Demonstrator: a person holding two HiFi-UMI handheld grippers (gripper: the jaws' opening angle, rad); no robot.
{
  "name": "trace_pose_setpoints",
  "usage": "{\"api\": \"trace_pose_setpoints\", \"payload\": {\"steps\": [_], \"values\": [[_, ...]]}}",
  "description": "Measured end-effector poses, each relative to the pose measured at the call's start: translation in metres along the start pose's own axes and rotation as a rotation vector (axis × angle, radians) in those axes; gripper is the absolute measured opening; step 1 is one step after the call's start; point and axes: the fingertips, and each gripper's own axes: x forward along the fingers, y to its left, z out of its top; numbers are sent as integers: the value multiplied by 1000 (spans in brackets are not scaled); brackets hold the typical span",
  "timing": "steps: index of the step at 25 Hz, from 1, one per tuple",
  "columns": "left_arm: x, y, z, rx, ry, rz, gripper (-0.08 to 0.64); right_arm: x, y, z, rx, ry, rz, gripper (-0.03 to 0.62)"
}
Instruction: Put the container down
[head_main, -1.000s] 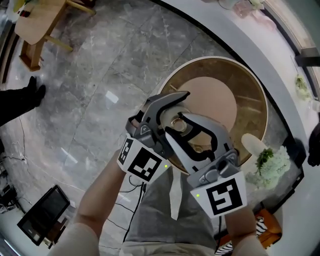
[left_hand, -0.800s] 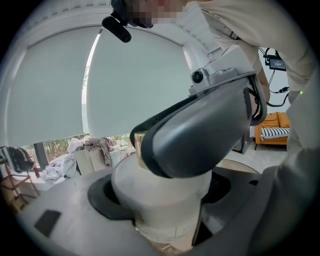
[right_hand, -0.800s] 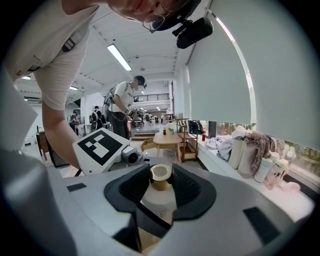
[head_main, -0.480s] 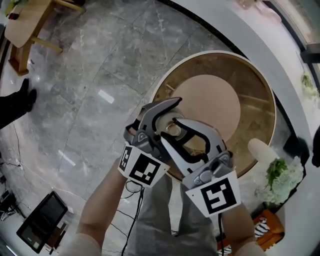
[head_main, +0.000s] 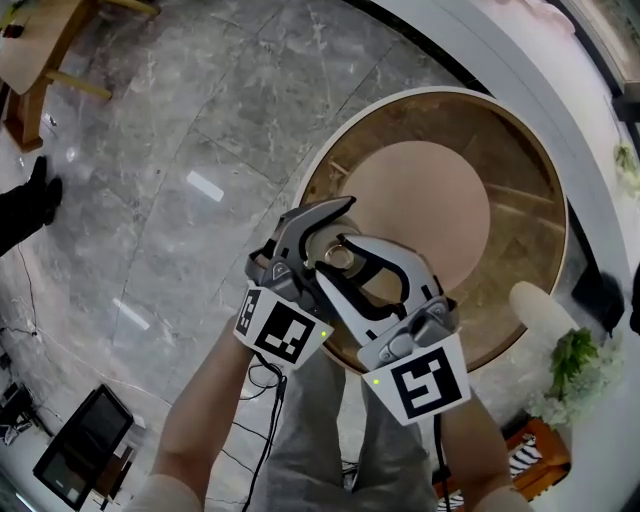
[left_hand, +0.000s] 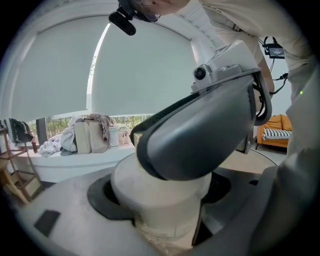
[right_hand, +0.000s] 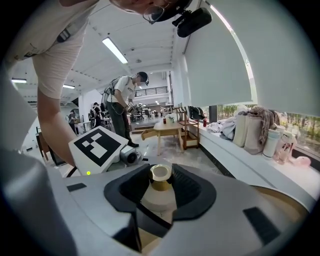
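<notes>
A cream container with a gold cap hangs over the near edge of a round wooden table with a paler inner disc. Both grippers hold it from opposite sides. My left gripper is shut on it from the left, my right gripper from the near right. The left gripper view shows the container's cream body between the jaws, with the right gripper's grey shell crossing in front. In the right gripper view the gold cap sits between the black pads. The container's base is hidden.
Beside the table at right stand a white rounded object and white-green flowers. A monitor lies on the marble floor at lower left. A wooden table is at far left. People stand in the background.
Both grippers have sunk together with the container toward the round table, which now looks larger and nearer. Both jaws keep their hold.
</notes>
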Motion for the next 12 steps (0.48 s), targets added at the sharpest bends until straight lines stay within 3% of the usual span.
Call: {"api": "trace_pose_setpoints", "payload": {"steps": [9, 12], "values": [[6, -4, -46, 0, 114, -22, 350, 21, -1, -31, 48, 29, -2, 138], [9, -7, -60, 24, 168, -37, 350, 26, -1, -40, 20, 52, -9, 138]]}}
